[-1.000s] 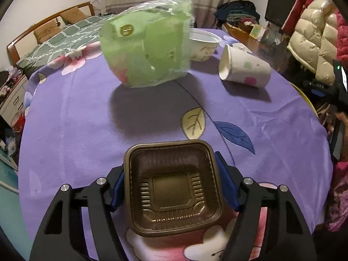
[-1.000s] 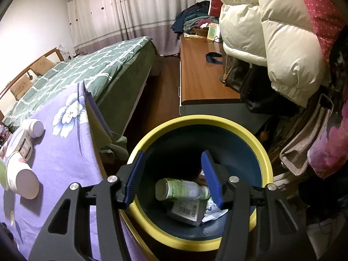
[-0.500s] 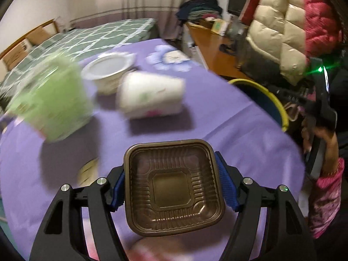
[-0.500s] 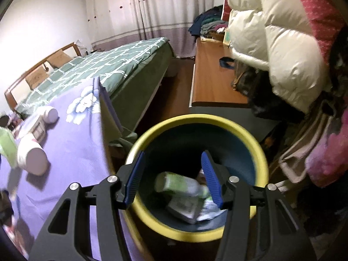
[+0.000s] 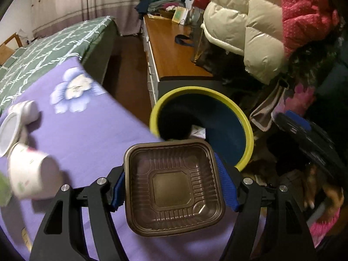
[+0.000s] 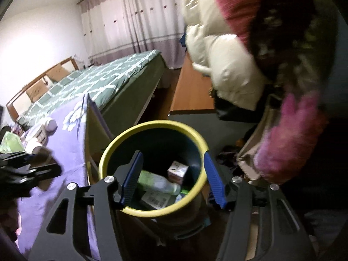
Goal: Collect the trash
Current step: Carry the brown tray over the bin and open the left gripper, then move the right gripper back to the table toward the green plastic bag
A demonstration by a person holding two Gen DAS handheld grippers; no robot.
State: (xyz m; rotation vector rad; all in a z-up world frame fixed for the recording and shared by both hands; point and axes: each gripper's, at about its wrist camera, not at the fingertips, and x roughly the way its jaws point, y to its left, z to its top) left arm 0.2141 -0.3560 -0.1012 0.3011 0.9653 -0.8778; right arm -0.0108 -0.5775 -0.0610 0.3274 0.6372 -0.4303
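My left gripper (image 5: pixel 173 187) is shut on a brown plastic tray (image 5: pixel 174 187) and holds it above the table's edge, just short of the yellow-rimmed blue bin (image 5: pixel 245 128). My right gripper (image 6: pixel 171 178) is open and empty above the same bin (image 6: pixel 108 152), which holds a green bottle (image 6: pixel 156 181), a small carton (image 6: pixel 177 169) and labelled packaging. The left gripper (image 6: pixel 24 167) also shows at the left of the right wrist view. A paper cup (image 5: pixel 32 178) lies on its side on the purple tablecloth (image 5: pixel 87 130).
A white bowl (image 5: pixel 8 128) and a small white jar (image 5: pixel 28 111) sit at the table's far left. A green bag (image 6: pixel 10 141) is behind them. A wooden bench (image 5: pixel 171 50), hanging coats (image 5: pixel 250 32) and a bed (image 5: pixel 43 50) surround the bin.
My left gripper has swung right with the tray, from over the table towards the bin. My right gripper has pulled back and tilted above the bin, still open.
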